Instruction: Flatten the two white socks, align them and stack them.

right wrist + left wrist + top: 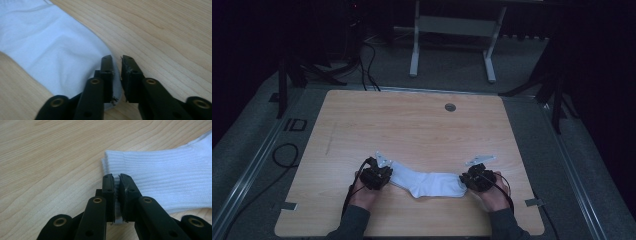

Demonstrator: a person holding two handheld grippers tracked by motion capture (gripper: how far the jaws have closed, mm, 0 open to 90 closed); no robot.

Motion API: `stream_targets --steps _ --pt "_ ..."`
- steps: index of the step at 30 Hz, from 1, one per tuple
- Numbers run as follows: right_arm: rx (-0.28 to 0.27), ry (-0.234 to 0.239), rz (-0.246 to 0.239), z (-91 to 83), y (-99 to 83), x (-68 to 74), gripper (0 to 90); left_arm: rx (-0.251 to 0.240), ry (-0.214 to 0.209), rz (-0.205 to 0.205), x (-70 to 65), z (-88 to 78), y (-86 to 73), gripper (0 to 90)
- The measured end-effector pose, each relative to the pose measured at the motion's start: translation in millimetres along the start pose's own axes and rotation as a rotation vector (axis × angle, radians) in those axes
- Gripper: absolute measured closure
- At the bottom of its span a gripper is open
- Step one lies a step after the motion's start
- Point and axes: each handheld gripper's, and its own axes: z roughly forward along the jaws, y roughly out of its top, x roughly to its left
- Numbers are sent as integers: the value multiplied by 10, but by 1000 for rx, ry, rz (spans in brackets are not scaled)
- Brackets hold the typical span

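A white sock (427, 182) lies flat across the near part of the wooden table (412, 125), between my two grippers. My left gripper (388, 177) is at the sock's left end. In the left gripper view its jaws (116, 178) are pinched together on the ribbed cuff (162, 185), and fabric shows in the narrow slit between them. My right gripper (464, 181) is at the sock's right end. In the right gripper view it (116, 61) stands slightly open, with the smooth toe end (50, 50) lying in the gap against one jaw, not pinched.
A round grey grommet (450, 107) sits in the table's far side. Beyond the table stands a white desk frame (414, 50) on the grey floor. Black cables (284, 155) loop on the floor at the left. The table's front edge lies just behind my hands.
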Motion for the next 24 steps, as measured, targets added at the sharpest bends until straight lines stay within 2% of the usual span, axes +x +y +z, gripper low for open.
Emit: stream_targets --steps 4,7,10,14,18,24 --pt "-28 -9 15 -32 2 -26 619 -6 -2 -7 -8 -10 -16 826" --pt "-65 9 33 -84 12 -46 575 -10 1 -7 -18 -14 -19 822" --pt "-89 14 41 -131 19 -57 550 -23 6 -11 -27 -27 -18 812" --pt "-116 12 56 -175 20 -79 530 -66 -5 -13 -37 -67 -9 822" --pt "-132 7 68 -197 7 -121 523 -101 -14 2 -49 -110 3 825" --pt "-144 34 92 -208 -6 -167 513 -117 -16 -2 -35 -130 9 832"
